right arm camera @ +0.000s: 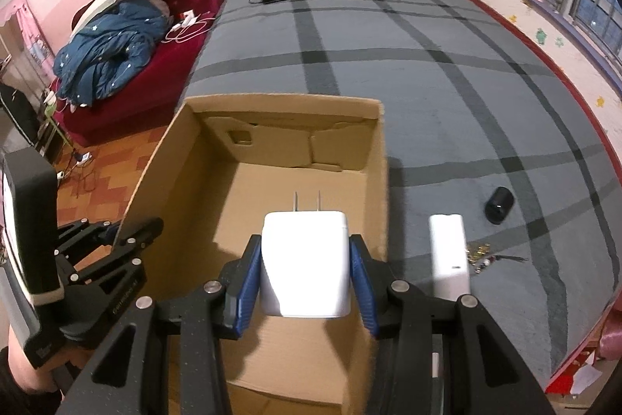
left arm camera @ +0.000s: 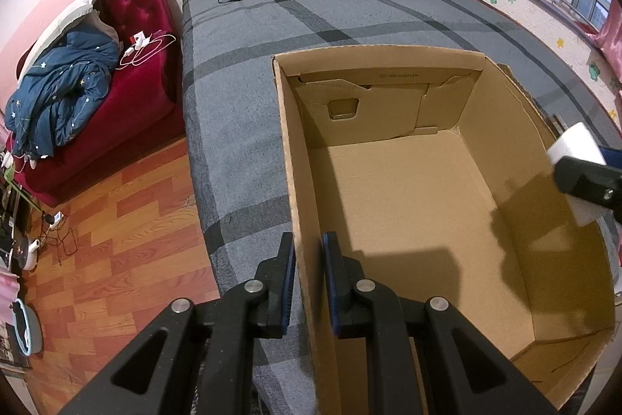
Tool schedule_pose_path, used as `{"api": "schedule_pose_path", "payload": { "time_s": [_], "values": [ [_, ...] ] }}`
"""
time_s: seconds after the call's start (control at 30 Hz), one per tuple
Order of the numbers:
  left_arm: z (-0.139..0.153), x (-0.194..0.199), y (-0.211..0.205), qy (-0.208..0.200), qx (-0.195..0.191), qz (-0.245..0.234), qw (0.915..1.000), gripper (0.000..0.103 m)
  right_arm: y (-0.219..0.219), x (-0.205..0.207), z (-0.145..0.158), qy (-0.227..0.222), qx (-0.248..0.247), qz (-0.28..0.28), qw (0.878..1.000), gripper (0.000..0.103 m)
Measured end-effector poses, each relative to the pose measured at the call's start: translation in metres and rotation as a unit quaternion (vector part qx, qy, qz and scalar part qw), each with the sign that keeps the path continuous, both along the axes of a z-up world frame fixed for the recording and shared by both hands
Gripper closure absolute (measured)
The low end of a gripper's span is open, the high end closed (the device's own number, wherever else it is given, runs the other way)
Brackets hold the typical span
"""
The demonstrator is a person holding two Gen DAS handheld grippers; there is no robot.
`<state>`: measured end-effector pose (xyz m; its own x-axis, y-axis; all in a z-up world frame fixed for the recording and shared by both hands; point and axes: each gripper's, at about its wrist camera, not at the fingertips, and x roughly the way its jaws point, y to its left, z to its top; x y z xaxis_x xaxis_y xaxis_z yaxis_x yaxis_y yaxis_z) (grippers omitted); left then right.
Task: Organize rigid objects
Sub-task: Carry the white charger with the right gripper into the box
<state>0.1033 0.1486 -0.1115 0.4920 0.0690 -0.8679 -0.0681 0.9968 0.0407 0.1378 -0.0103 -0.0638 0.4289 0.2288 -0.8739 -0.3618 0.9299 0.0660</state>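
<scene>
The right claw (right arm camera: 305,282) is gripping a white square plug-in charger (right arm camera: 305,259) between its blue pads, holding it over the open brown cardboard box (right arm camera: 272,181). The left claw (left arm camera: 309,286), closed, is pinching the box's left wall. Right of the box, a white oblong device (right arm camera: 449,251) and a black cylinder (right arm camera: 498,205) are lying on the grey checked bed (right arm camera: 447,84).

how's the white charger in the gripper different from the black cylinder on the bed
The charger is white and boxy with two metal prongs; the black cylinder is dark and round. The charger is held in the right gripper over the cardboard box; the cylinder lies on the grey blanket, beside the box. Both are small, rigid items.
</scene>
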Motion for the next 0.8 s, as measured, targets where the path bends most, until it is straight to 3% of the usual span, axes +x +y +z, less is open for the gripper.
{"api": "schedule_pose_path", "payload": {
  "time_s": [0.23,0.8],
  "values": [
    [0.000,0.000,0.000,0.000,0.001,-0.001,1.0000,0.087,0.026,0.008,-0.020,0.017,-0.011,0.020,1.000,0.057],
    [-0.001,-0.002,0.007,-0.004,-0.020,0.002,0.9998,0.088,0.063,0.043,-0.088,0.123,-0.042,0.028,0.991,0.057]
  ]
}}
